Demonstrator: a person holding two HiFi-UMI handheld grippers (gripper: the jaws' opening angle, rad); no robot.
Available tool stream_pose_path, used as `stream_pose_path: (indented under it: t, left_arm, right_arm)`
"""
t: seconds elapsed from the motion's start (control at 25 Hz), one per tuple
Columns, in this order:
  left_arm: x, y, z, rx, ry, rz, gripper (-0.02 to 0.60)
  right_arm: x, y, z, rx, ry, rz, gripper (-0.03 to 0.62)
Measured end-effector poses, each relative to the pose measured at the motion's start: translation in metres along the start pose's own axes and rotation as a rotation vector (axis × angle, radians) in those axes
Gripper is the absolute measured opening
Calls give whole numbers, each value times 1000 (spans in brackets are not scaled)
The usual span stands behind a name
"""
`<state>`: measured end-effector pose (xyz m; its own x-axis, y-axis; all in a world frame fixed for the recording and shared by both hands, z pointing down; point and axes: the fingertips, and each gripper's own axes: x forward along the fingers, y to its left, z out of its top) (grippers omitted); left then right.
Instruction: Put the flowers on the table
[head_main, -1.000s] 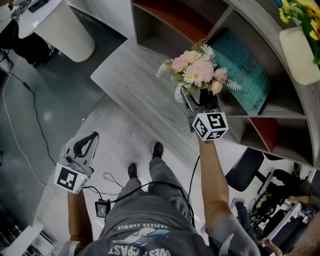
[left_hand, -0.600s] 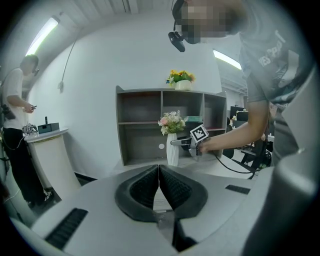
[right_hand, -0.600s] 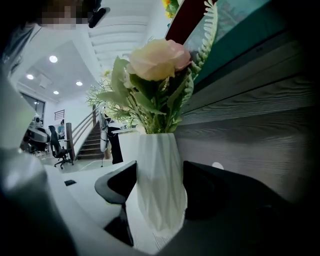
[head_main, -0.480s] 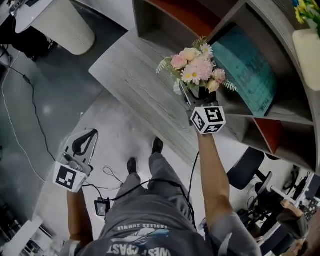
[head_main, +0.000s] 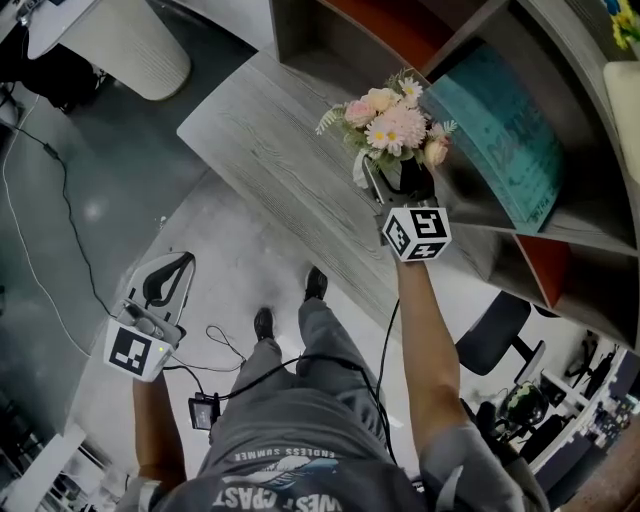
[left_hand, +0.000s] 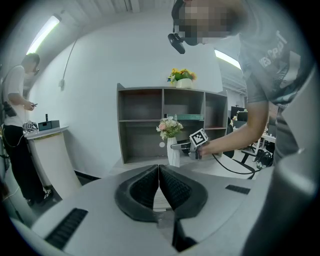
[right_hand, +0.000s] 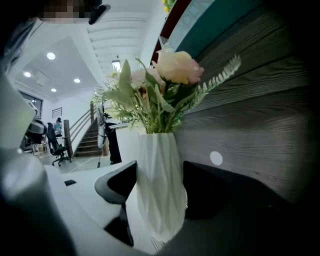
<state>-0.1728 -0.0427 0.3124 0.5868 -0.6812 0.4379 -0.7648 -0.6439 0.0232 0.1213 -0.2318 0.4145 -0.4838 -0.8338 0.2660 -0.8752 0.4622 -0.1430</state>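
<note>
Right gripper (head_main: 395, 188), jaws wide around the white vase (right_hand: 157, 190) of flowers (head_main: 395, 125) and gripping it, holds it over the grey worktop (head_main: 250, 150); touchdown is unclear from here, and letting go is yet to come. Left gripper (left_hand: 159, 186) hangs aside, jaws together, empty.

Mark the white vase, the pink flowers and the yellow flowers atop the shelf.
white vase (right_hand: 159, 190): right gripper view, middle of its ribbed body.
pink flowers (head_main: 399, 126): head view, the largest pink bloom.
yellow flowers (left_hand: 181, 75): left gripper view, on the yellow blossoms.

Pink flowers (head_main: 395, 125) upright in white vase (right_hand: 159, 190), over table (head_main: 260, 150).
</note>
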Motion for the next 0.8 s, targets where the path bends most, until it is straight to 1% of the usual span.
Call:
stream_pose_path:
  t: [0.48, 0.64, 0.8]
  left_arm:
    - [5, -7, 2, 7, 0, -10, 17]
    - [3, -4, -1, 10, -2, -14, 17]
    - [1, -3, -4, 16, 6, -19, 17]
  right_arm:
    - [-14, -1, -20, -6, 0, 3, 307]
    - [-18, 2, -29, -9, 5, -14, 307]
    - [-26, 1, -23, -8, -45, -47, 305]
